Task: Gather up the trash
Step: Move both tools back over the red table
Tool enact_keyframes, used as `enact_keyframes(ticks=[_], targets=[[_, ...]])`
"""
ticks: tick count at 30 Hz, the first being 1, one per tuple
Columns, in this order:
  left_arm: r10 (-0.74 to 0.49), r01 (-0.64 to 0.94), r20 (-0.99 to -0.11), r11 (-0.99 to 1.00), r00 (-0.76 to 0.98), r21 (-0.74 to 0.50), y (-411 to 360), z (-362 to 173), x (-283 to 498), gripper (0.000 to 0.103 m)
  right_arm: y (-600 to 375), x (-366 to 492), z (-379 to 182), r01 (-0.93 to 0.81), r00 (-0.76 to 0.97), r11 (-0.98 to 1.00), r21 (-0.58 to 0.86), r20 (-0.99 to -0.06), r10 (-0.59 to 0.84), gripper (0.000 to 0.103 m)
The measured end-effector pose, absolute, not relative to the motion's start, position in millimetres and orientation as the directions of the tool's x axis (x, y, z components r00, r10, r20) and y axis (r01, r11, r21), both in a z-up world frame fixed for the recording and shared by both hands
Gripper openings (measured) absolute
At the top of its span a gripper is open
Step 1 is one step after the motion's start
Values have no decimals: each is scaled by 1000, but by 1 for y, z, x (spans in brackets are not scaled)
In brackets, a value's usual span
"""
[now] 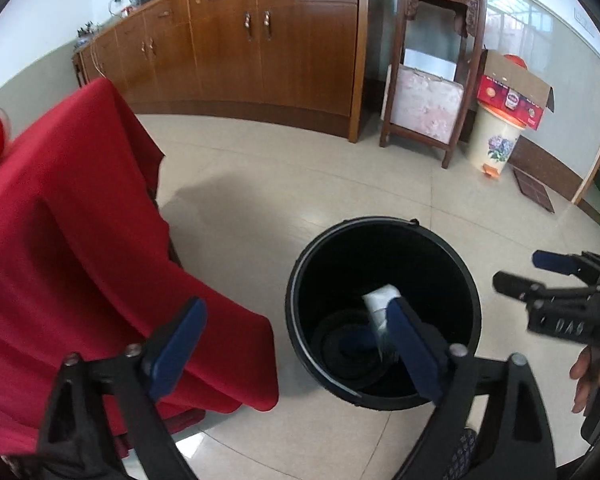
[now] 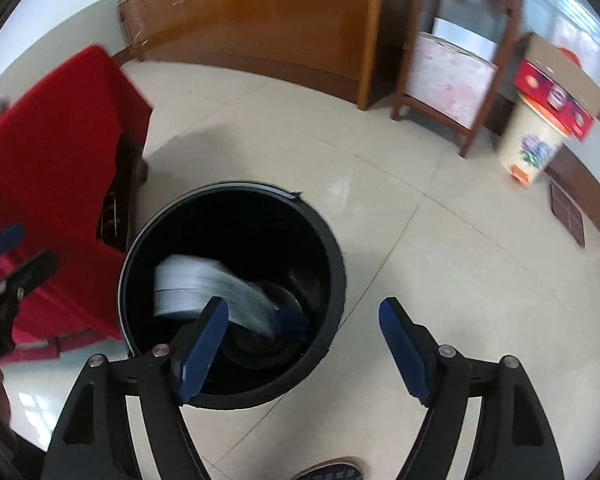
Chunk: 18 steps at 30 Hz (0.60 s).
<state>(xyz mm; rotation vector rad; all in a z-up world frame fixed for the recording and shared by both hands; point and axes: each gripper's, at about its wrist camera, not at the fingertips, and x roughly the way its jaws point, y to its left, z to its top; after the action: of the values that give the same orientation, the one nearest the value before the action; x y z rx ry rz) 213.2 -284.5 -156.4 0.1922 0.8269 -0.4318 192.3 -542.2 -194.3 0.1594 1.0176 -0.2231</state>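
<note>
A black round bin stands on the tiled floor; it also shows in the right wrist view. A white piece of trash lies blurred inside it and shows in the left wrist view too. My left gripper is open and empty above the bin's left rim. My right gripper is open and empty above the bin's near right rim. The right gripper also shows at the right edge of the left wrist view.
A table under a red cloth stands left of the bin. A long wooden cabinet lines the back wall. A dark wooden stand, a floral pedal bin and a red carton are at the back right.
</note>
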Motion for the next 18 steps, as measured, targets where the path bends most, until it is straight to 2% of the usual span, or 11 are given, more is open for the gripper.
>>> enact_keyframes(ticks=[3, 11, 18], targets=[[-304, 434, -723, 901, 621, -6, -276, -139, 202, 99, -538, 181, -173, 279, 547, 959, 43, -828, -122, 95], [-291, 395, -685, 919, 668, -6, -236, -91, 170, 103, -486, 154, -115, 272, 625, 961, 46, -768, -140, 97], [-275, 342, -647, 939, 711, -24, -190, -69, 159, 103, -419, 137, -78, 179, 670, 983, 38, -737, -94, 97]])
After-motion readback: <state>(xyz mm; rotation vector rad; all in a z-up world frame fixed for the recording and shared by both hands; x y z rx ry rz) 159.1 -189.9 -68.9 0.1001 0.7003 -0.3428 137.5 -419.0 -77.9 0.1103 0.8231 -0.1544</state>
